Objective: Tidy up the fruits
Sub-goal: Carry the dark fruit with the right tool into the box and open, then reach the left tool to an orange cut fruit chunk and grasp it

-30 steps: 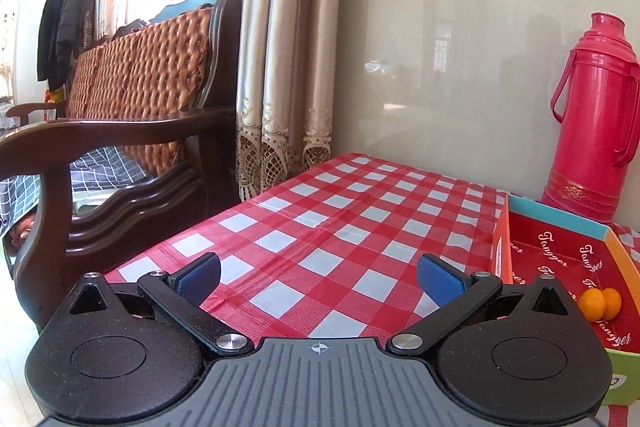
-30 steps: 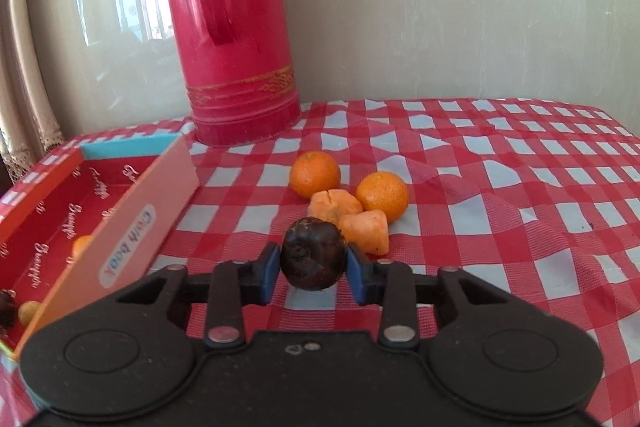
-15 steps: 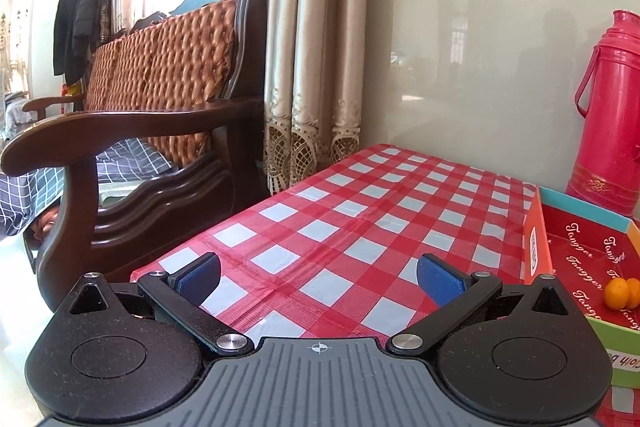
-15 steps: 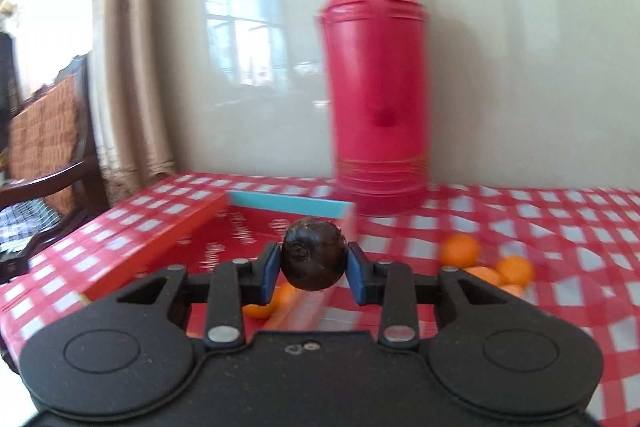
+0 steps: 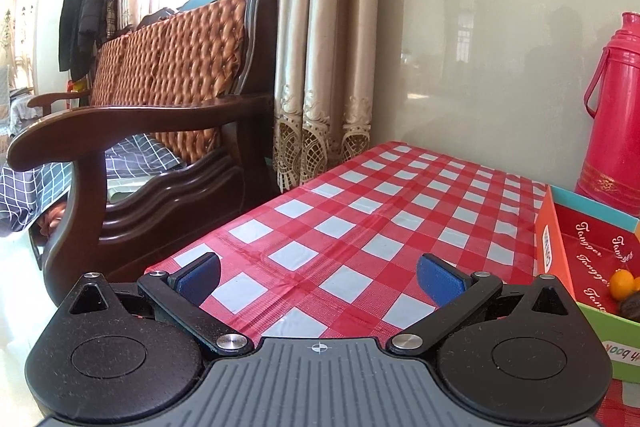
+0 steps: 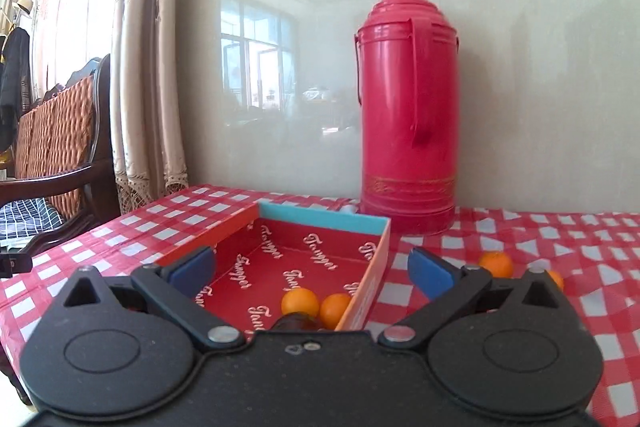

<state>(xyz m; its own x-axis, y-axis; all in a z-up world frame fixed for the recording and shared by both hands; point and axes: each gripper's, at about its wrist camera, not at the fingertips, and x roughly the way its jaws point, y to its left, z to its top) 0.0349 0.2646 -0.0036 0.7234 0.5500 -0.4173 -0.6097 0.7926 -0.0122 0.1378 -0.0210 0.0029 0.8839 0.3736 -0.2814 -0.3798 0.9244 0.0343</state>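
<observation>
My right gripper [image 6: 310,269] hangs over the near end of the red cardboard box [image 6: 320,223], its jaws opening wide with nothing pressed between the blue pads. Below it a dark round fruit [image 6: 296,321] lies inside the box beside two oranges [image 6: 300,301], partly hidden by the gripper body. More oranges [image 6: 496,263] lie on the checked tablecloth right of the box. My left gripper [image 5: 318,273] stands open and empty above the cloth left of the box [image 5: 548,227], where an orange [image 5: 622,283] and the dark fruit [image 5: 632,307] show.
A tall red thermos flask [image 6: 408,115] stands behind the box against the wall. A wooden armchair [image 5: 152,131] and a curtain [image 5: 320,47] are to the left, past the edge of the table [image 5: 360,227].
The right gripper swung left from the loose oranges to over the box, then opened, and the dark fruit dropped into the box. The left gripper drifted slightly left.
</observation>
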